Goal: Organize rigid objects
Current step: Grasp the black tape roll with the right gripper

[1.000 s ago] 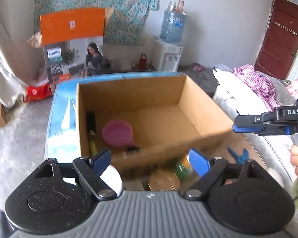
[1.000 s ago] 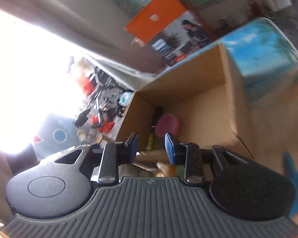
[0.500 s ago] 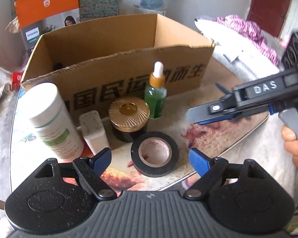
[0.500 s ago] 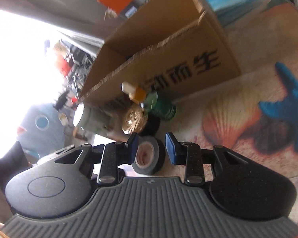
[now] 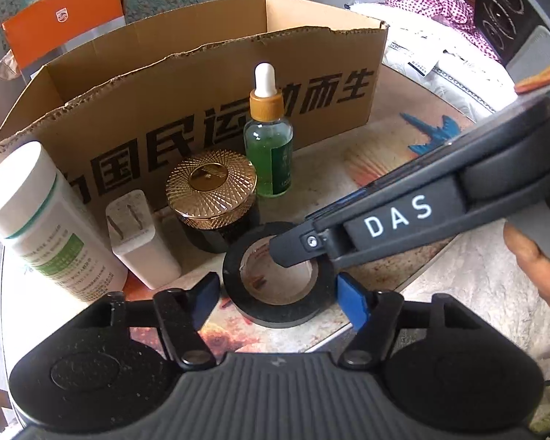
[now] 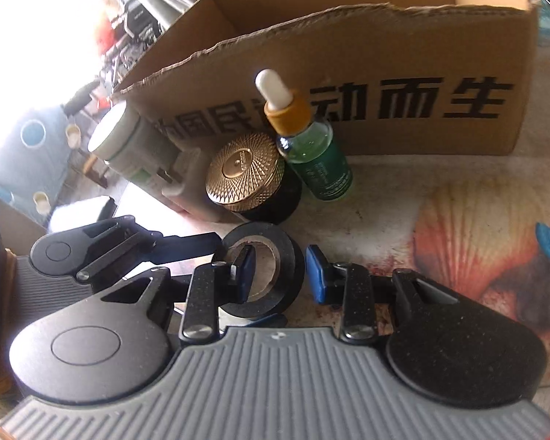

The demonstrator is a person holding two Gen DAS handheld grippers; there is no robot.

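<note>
A black tape roll (image 5: pixel 278 275) (image 6: pixel 264 267) lies flat on the table in front of the cardboard box (image 5: pixel 201 110). My left gripper (image 5: pixel 278 300) straddles the whole roll. Its jaws are closing, and a thin gap still shows at the left pad. My right gripper (image 6: pixel 280 275) comes in from the right and is open. One of its fingers (image 6: pixel 244 267) is down in the roll's hole and the other stands just outside the wall. Behind the roll stand a gold-lidded black jar (image 5: pixel 212 187), a green dropper bottle (image 5: pixel 269 146), a white charger plug (image 5: pixel 135 234) and a white bottle (image 5: pixel 40 216).
The shell-print table's rounded edge (image 5: pixel 403 293) runs close behind the tape on the near side. A person's hand (image 5: pixel 539 267) holds the right gripper's handle. Bedding (image 5: pixel 440 62) lies to the right, and an orange carton (image 5: pixel 62 25) stands behind the box.
Both grippers came down from over the open box to the tape in front of it. The left jaws narrowed around the roll. The right gripper's finger went into the roll's hole.
</note>
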